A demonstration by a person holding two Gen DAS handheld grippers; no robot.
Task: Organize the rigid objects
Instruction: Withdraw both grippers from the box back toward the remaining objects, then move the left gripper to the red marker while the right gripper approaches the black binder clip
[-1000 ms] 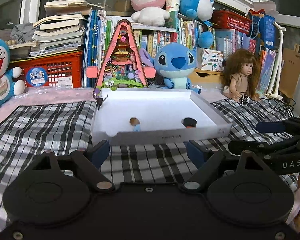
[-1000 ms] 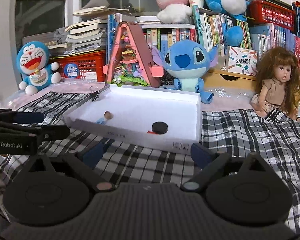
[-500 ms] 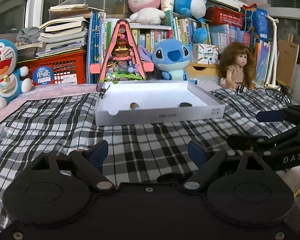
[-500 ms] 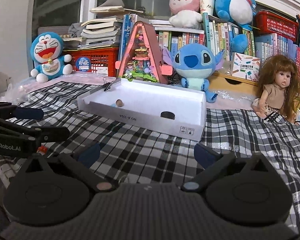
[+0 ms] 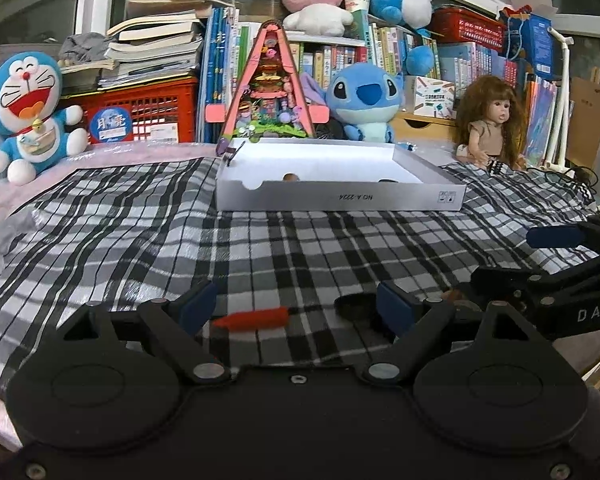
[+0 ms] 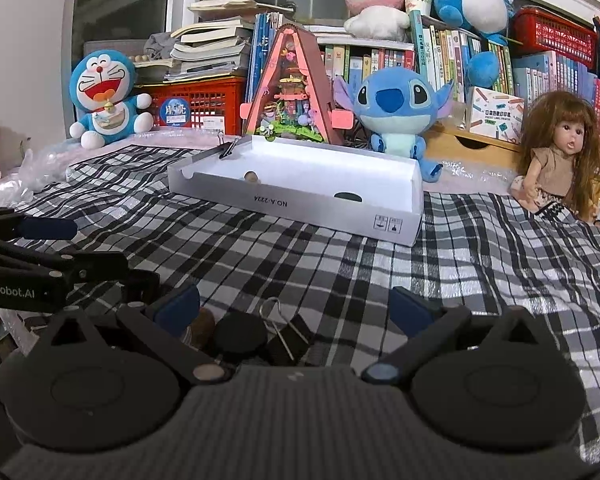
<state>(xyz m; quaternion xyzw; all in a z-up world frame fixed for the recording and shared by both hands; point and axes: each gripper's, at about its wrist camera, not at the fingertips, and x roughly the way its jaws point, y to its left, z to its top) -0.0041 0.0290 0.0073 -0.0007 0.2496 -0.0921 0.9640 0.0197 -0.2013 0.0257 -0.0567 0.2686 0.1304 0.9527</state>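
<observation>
My left gripper [image 5: 294,306] is open, low over the plaid cloth. A red pen-like stick [image 5: 252,317] lies between its fingers without touching them, and a black round cap [image 5: 354,304] sits by the right finger. My right gripper [image 6: 294,308] is open too. A black disc [image 6: 240,338] and a black binder clip [image 6: 288,336] lie between its fingers, with a brown piece [image 6: 202,326] by the left pad. Further back stands the white box [image 5: 340,196] [image 6: 292,200], holding a small brown-headed piece [image 6: 251,176] and a black disc [image 6: 348,197].
A binder clip [image 6: 230,146] is clamped on the box's far left corner. Plush toys, a doll [image 6: 556,160], a pink toy house [image 5: 268,88], a red crate and books line the back. The right gripper's fingers [image 5: 556,236] show at the left wrist view's right edge.
Both grippers have drawn back from the white box and sunk toward the cloth. The box looks farther off, and the small objects near the front edge have come into view between the fingers.
</observation>
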